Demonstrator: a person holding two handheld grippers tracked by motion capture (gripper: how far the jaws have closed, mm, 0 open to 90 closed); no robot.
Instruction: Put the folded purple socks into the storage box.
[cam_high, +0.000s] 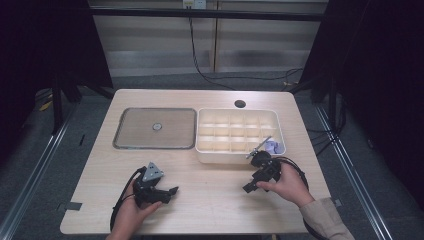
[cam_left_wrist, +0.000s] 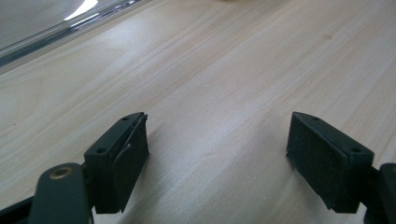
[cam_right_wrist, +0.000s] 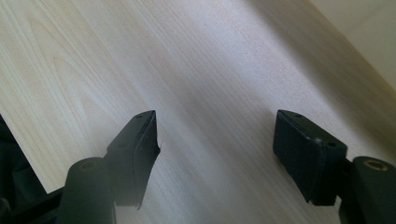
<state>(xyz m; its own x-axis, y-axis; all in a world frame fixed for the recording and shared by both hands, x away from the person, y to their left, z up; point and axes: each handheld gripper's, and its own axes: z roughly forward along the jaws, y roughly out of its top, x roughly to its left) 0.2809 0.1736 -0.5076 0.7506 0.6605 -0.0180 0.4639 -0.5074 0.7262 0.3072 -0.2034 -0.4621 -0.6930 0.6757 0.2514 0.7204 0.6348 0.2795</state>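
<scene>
Both my hand-held grippers, left (cam_high: 170, 191) and right (cam_high: 248, 187), released, empty; I should approach the organizer (cam_high: 239, 159) squarely, low over the table (cam_high: 210, 200).

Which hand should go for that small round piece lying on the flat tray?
Left, probably. The left gripper rests on the table just below the tray holding the small round piece, jaws open and empty. The right gripper sits below the compartment box, farther away.

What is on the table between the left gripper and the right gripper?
Nothing: in the high view, only bare tabletop lies between the left gripper and the right gripper. Both stand open and hold nothing.
</scene>
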